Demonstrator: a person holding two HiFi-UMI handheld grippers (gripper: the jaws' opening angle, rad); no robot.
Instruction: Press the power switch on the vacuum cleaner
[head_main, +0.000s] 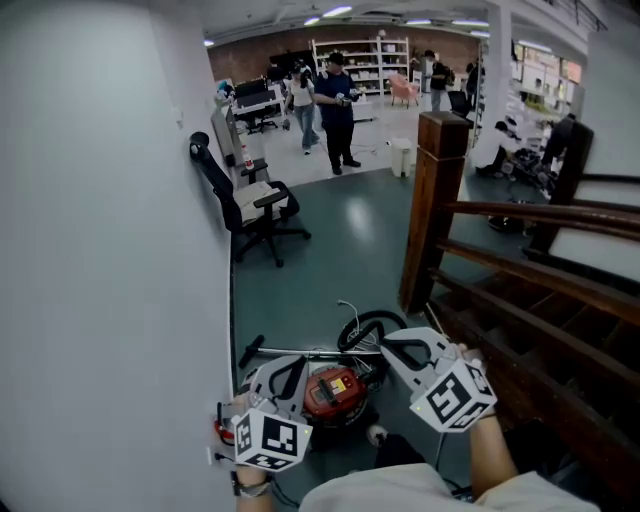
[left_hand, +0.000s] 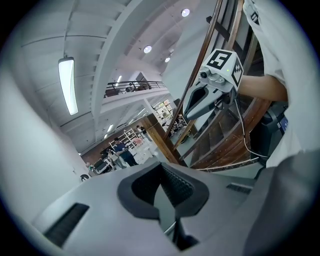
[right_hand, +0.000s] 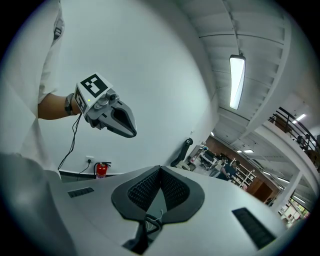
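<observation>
Vacuum cleaner (head_main: 334, 393) lies below, between left claw (head_main: 297, 362) and right claw (head_main: 386, 345).

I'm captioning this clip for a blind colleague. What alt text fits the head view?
The left claw and right claw, both shut and empty, are held above a red vacuum cleaner on the floor beside a white wall. A wooden stair railing runs at right; an office chair and standing people are farther back.
</observation>
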